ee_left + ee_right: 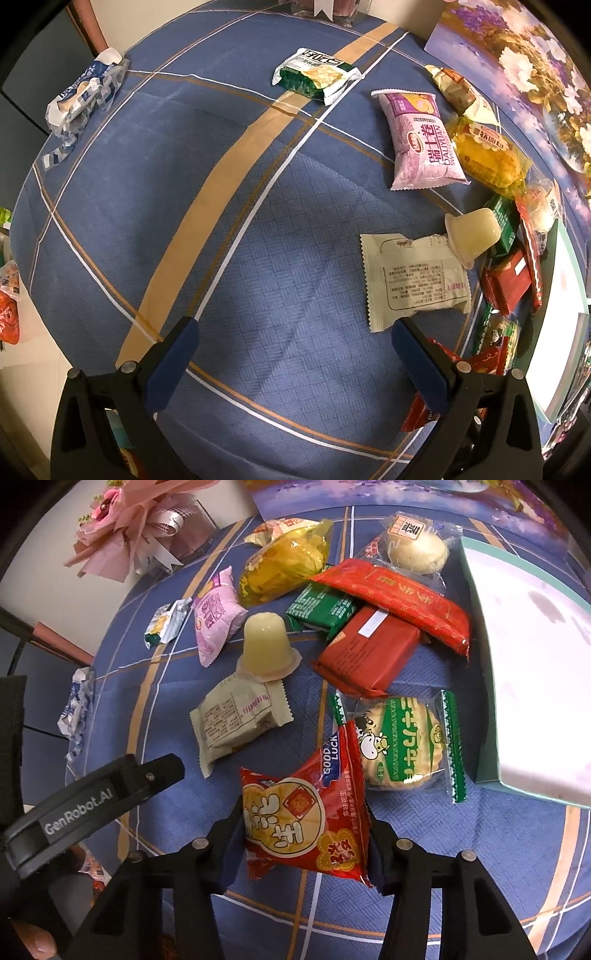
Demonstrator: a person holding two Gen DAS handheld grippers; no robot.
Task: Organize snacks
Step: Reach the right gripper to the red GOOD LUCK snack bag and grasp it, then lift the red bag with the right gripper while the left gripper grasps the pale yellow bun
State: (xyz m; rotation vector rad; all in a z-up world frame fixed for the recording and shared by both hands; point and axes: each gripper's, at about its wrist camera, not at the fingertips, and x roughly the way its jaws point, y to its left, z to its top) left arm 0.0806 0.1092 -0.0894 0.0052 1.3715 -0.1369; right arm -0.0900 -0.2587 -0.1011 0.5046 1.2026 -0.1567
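- Your right gripper [304, 834] clamps the red peanut packet [306, 823] between its two fingers, which press on the packet's left and right sides, and holds it above the blue plaid tablecloth [443, 867].
- Your left gripper [295, 350] hangs with its fingers spread wide and nothing between them; only bare cloth shows in the gap.
- In the right wrist view, the round cracker pack with green edges [402, 746] lies just beyond the held packet, close to the teal box [491, 701] that sits along the table's right edge.
- Farther toward the table's far edge, a long red wrapper [399, 598] lies across a red block pack [365, 650] and beside a green pack [321, 607].
- A clear-wrapped round bun [417, 550] sits at the far side next to the box's corner.
- The jelly cup [264, 646] stands upside down, its rim resting on the end of the cream packet [236, 720].
- The pink Swiss roll pack [216, 613] and the yellow pack [284, 565] lie behind the cup.
- In the left wrist view, a green and white cracker pack [316, 75] lies alone near the far edge, well apart from the cluster.
- A crumpled blue and white wrapper [83, 98] lies at the table's far left edge.
- A pink bouquet [129, 528] stands at the far left corner.
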